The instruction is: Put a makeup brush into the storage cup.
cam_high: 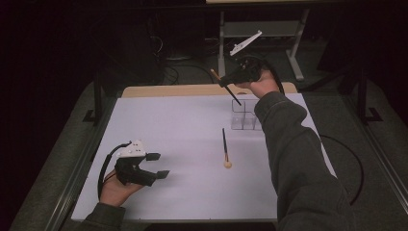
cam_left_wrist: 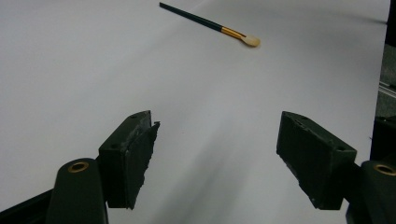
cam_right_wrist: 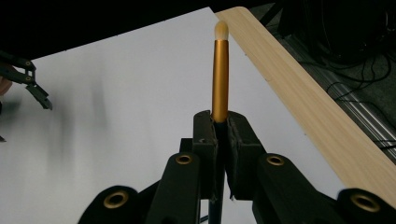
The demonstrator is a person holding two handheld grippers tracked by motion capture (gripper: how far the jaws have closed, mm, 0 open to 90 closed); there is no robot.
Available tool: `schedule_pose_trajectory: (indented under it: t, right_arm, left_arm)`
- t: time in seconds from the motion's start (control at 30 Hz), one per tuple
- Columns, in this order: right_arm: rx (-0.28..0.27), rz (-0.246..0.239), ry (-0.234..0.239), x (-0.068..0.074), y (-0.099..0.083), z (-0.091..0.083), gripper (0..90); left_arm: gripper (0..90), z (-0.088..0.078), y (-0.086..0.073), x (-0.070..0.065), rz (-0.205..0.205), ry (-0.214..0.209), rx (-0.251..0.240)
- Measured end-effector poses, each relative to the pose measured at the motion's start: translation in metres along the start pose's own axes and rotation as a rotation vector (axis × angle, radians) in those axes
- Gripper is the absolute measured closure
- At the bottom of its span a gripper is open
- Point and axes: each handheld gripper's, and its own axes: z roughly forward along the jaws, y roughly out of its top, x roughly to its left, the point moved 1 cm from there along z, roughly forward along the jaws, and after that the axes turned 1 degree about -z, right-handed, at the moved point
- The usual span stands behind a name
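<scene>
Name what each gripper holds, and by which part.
The right gripper clamps a brush at the base of its gold ferrule, where the dark handle begins. The left gripper holds nothing.

The person wears dark grey-green long sleeves (cam_high: 298, 159). Each hand carries a black two-jaw gripper: the left gripper (cam_high: 160, 165) has a white top plate and a black cable loop, and the right gripper (cam_right_wrist: 221, 140) shows brass-coloured pivot rivets and flat black fingers (cam_right_wrist: 243, 140).
</scene>
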Motion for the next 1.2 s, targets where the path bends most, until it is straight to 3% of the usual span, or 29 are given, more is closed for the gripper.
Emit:
schedule_pose_trajectory:
  t: [0.47, 0.57, 1.2]
  right_arm:
    - [-0.003, 0.04, -0.018, -0.012, -0.007, 0.015, 82.4]
    - [-0.004, 0.029, -0.024, -0.014, -0.009, 0.018, 82.4]
    - [0.002, 0.065, -0.054, -0.022, -0.023, 0.025, 82.3]
  left_arm:
    - [26.5, -0.002, -0.002, 0.002, -0.014, 0.003, -0.002]
    - [26.4, -0.002, -0.002, 0.002, -0.013, 0.004, 0.001]
    - [26.3, -0.002, -0.003, 0.002, -0.02, 0.002, -0.003]
